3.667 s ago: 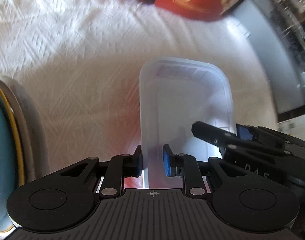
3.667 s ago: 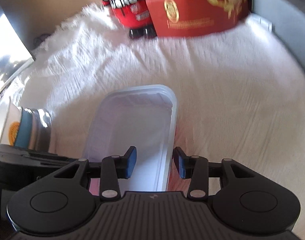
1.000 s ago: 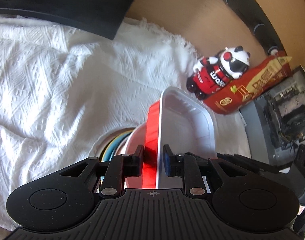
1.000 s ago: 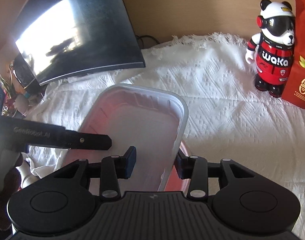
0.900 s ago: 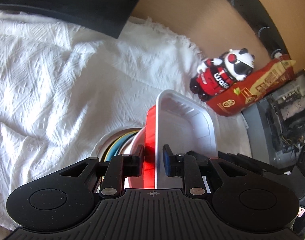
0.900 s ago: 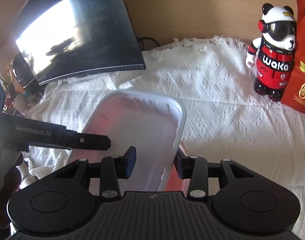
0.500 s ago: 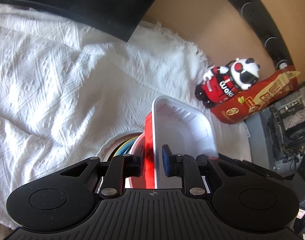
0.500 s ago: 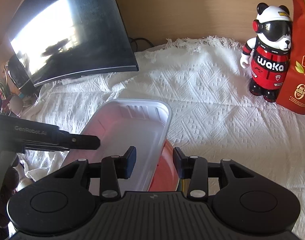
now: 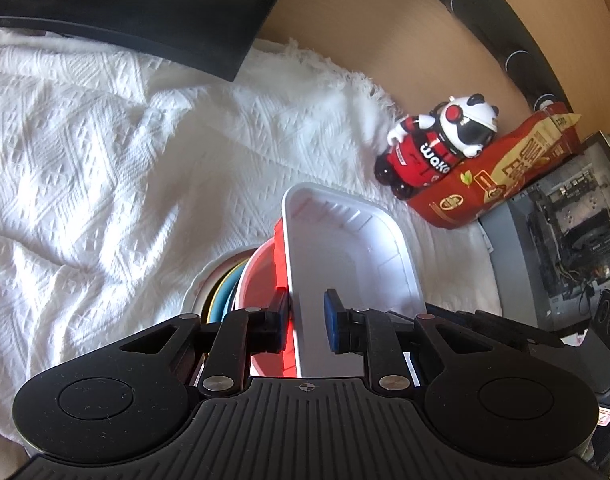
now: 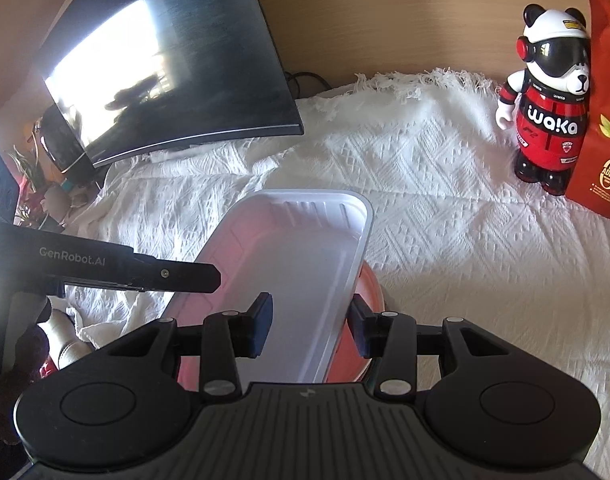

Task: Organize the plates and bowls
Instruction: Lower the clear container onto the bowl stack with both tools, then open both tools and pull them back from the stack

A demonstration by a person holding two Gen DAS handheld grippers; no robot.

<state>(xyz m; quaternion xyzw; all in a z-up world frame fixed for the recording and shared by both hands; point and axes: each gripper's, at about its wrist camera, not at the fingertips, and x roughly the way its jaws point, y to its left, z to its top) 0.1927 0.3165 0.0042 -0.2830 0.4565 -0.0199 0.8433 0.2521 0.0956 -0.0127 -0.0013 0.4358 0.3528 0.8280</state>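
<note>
White tray [image 9: 345, 248] sits straddled on both long rims by my tools: my left gripper [image 9: 307, 322] has its jaws parted with a gap showing beside the left rim, and my right gripper [image 10: 309, 326] likewise stands spread around the right rim, neither pad pressing, so I judge both grips released. I read this two-sided hold as a way of keeping the tray level while it was set down. It lies on top of a red bowl [image 9: 261, 268], which nests in a stack [image 9: 221, 288] showing a blue and a yellow rim over a white scalloped plate. Count: one tray, one red bowl, at least three pieces beneath; the exact number is hidden. Everything rests on a white woven cloth [image 10: 445, 216]. Beyond stand one panda figurine [image 10: 549, 96], one red snack bag [image 9: 501, 176] and one dark monitor [image 10: 173, 68].
</note>
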